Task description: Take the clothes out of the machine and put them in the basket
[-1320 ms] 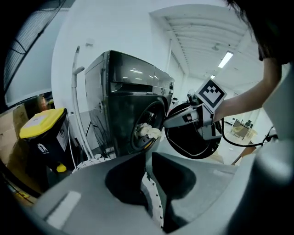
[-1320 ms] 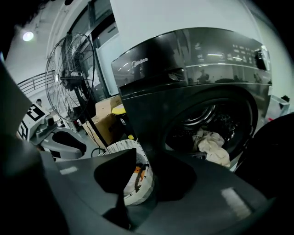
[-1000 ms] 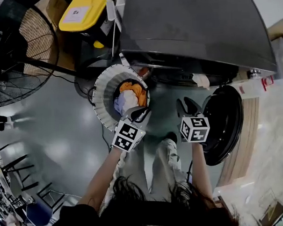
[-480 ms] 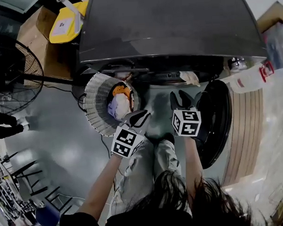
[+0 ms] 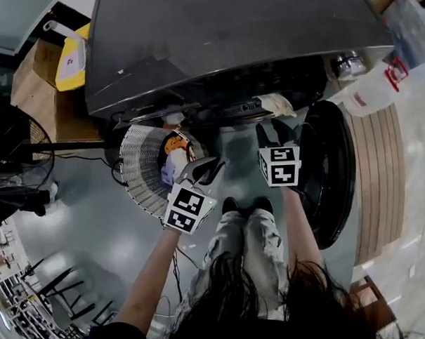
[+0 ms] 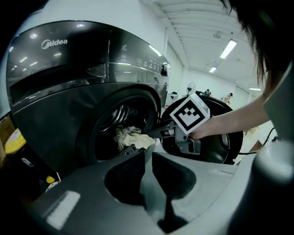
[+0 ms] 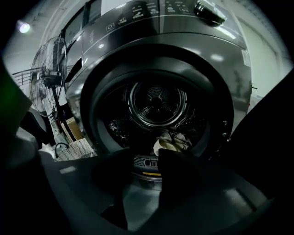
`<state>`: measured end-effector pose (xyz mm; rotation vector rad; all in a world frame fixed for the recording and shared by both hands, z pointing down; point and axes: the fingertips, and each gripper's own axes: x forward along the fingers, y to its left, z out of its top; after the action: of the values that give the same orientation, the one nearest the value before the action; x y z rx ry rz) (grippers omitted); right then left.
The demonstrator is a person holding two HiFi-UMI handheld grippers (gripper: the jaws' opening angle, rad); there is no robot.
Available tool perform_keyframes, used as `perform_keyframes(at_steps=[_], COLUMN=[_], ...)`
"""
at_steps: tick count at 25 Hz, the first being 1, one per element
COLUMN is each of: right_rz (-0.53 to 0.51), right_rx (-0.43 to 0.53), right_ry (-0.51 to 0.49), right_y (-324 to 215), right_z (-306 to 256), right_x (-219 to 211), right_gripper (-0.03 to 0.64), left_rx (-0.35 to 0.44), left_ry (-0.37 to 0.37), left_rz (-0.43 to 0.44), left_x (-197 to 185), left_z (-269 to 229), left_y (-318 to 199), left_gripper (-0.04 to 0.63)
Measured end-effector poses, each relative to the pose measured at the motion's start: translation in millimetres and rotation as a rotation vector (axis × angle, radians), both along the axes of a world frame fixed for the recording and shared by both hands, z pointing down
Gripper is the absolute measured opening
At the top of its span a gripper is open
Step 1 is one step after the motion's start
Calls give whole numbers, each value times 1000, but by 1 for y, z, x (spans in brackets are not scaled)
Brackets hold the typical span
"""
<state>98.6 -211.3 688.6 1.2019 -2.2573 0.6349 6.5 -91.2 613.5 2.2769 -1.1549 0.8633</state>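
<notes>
At the left of the head view the white ribbed basket (image 5: 137,177) stood on the floor beside the machine, with an orange and a pale garment (image 5: 175,154) already lying in it. Just right of it hung the left gripper (image 5: 202,171), jaws a little apart with nothing between them. The right gripper (image 5: 274,136), at centre right, pointed at the front-loading machine (image 5: 235,38). Its jaws had just been opening and were spread and empty. The round door (image 5: 334,174) stood swung wide at the right edge.

In the right gripper view the remaining clothes (image 7: 172,141), a crumpled pale bundle, lay low in the drum just behind the door seal, slightly right of centre.

The step in hand looked like reaching in for that bundle. Done well, the right gripper would go in low over the seal with its jaws spread and pinch a thick fold, not a loose edge. It would then lift the cloth clear of the rim before swinging left to the basket, so nothing snagged or trailed. The left gripper could catch any hanging end.
</notes>
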Motion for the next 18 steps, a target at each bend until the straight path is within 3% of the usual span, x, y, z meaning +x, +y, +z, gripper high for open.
perform_keyframes(at_steps=[7, 11, 18], right_rz=[27, 64, 32], right_rx=[29, 57, 98], right_ry=[72, 158, 269], right_y=[-24, -45, -80], right_z=[48, 75, 113], right_x=[2, 10, 5], right_gripper=[200, 251, 324], left_rx=[16, 27, 52], left_ry=[-32, -34, -49], left_rz=[94, 125, 157], left_x=[4, 6, -2], left_z=[34, 55, 77], left_y=[-10, -18, -28], left_gripper=[51, 51, 51])
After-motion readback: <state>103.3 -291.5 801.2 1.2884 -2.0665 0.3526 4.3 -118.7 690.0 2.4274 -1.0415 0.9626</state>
